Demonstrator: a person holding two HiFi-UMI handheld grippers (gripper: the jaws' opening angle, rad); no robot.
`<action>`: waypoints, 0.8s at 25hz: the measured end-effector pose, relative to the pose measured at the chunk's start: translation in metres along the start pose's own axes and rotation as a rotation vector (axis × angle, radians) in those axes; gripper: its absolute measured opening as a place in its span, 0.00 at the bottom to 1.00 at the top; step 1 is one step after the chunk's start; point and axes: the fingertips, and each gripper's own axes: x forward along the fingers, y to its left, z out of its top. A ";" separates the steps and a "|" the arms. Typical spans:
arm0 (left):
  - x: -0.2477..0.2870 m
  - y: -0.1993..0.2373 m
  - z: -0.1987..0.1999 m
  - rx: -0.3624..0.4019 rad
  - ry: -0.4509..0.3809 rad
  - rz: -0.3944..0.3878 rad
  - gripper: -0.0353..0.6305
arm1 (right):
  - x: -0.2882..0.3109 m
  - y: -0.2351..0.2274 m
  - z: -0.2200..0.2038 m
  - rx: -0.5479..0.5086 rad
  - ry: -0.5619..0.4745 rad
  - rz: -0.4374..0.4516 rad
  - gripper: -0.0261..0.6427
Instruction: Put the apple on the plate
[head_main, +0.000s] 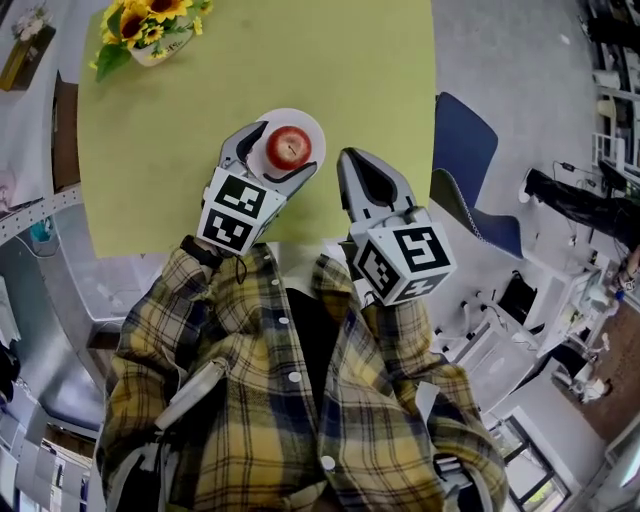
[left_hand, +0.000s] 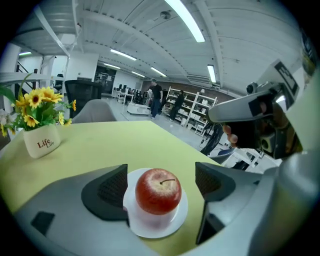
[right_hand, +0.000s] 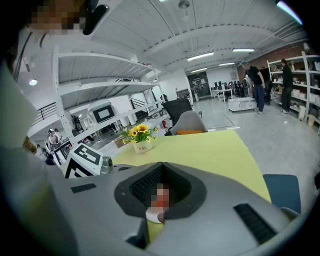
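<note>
apple rests on white plate, between left gripper fingers, spread clear of it | right gripper fingers pressed together, empty | judgement: hold left fingers wide (apple could roll).

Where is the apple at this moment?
The apple sits on the small white plate near the front edge of the green table. In the head view it is centre-left, between the open jaws of the left tool.

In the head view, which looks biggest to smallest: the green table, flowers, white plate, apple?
1. Green table
2. Flowers, though cropped by the frame's edge
3. White plate, partly hidden by the left gripper
4. Apple
</note>
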 end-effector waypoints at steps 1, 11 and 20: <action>-0.006 -0.002 0.007 0.003 -0.014 0.004 0.68 | -0.002 0.001 0.003 -0.005 -0.006 0.003 0.03; -0.075 -0.024 0.097 0.002 -0.215 -0.007 0.62 | -0.016 0.017 0.041 -0.020 -0.093 0.076 0.03; -0.141 -0.041 0.149 -0.083 -0.406 -0.026 0.32 | -0.032 0.046 0.076 -0.100 -0.166 0.138 0.03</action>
